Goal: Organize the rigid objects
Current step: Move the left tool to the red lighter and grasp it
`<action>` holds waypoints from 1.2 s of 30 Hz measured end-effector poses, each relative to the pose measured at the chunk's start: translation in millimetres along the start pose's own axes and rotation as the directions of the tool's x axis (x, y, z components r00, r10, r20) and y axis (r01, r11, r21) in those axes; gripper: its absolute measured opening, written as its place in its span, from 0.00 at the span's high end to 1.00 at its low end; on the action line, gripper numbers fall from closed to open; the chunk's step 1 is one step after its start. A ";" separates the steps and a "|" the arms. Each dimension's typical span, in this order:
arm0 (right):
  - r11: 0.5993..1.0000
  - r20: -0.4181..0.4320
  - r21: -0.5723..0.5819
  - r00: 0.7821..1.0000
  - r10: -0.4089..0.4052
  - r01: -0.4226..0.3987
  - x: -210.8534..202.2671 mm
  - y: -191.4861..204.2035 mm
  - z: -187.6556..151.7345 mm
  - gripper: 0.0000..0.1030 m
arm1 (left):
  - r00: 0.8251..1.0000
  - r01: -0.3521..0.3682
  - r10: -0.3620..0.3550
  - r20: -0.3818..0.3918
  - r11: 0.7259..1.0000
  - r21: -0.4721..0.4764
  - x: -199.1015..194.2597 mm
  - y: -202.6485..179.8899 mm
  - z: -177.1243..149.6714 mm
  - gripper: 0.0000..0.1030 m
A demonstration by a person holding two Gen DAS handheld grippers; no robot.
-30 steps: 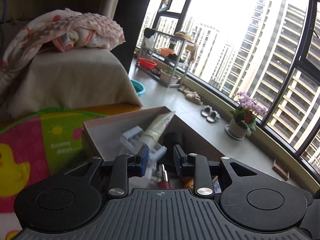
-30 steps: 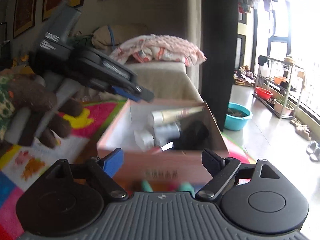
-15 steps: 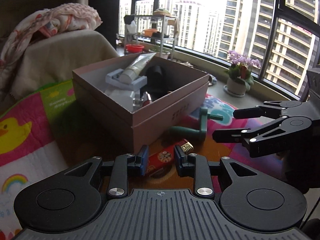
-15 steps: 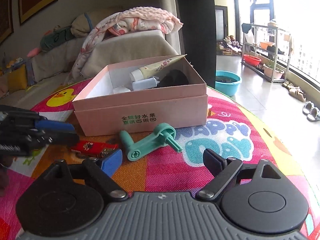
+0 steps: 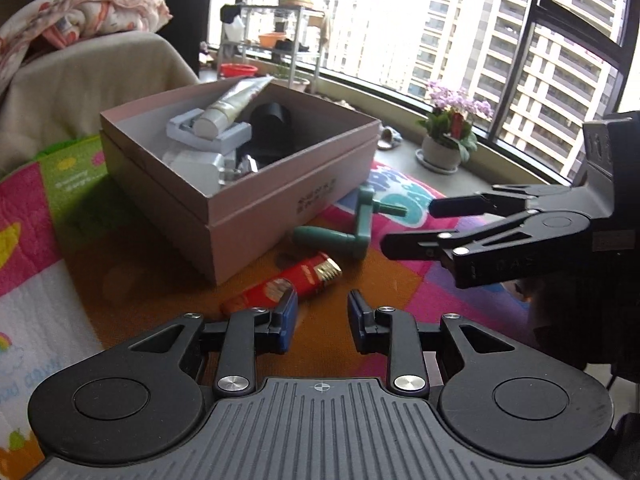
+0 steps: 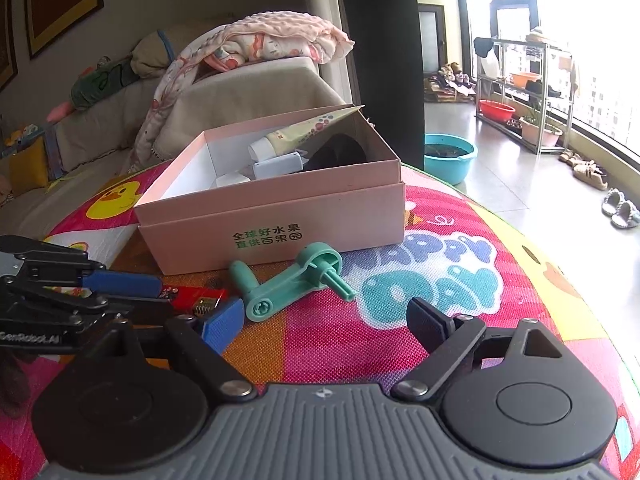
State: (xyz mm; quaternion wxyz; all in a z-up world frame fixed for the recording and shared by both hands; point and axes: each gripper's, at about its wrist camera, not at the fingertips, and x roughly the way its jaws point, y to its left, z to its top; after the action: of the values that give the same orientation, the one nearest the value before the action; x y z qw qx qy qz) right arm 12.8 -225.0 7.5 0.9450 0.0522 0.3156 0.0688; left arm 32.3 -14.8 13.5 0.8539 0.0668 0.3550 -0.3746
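While the left gripper (image 5: 320, 316) hovers narrowly parted and empty, the red tube (image 5: 286, 286) lies just ahead at eleven o'clock, long axis toward two. The right gripper (image 6: 324, 322), wide apart and empty, faces the green crank handle (image 6: 296, 280). The pink box (image 6: 344, 216) reads "全球好水果".

The left gripper (image 5: 322, 318), black with blue pads, angles downward just short of the pink cardboard box (image 5: 256, 200), its jaws standing a narrow gap apart with nothing pressed between them. The right gripper (image 6: 326, 322), of the same black build, also tilts downward on the near side of that box, further along its printed front; its jaws are spread wide, have just been opening, and hold nothing.
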 end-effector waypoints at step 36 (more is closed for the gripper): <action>0.999 -0.027 0.040 1.000 0.011 -0.010 3.9 -4.8 -1.2 0.13 | 0.990 -0.139 0.138 0.041 0.990 0.024 12.9 -42.6 -16.8 0.54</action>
State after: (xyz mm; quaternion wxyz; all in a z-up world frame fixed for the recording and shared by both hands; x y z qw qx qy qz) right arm 15.7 -229.0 3.6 0.9390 0.0717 0.3293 0.0682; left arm -0.3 -46.4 -0.9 0.8837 0.0952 0.3277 -0.3202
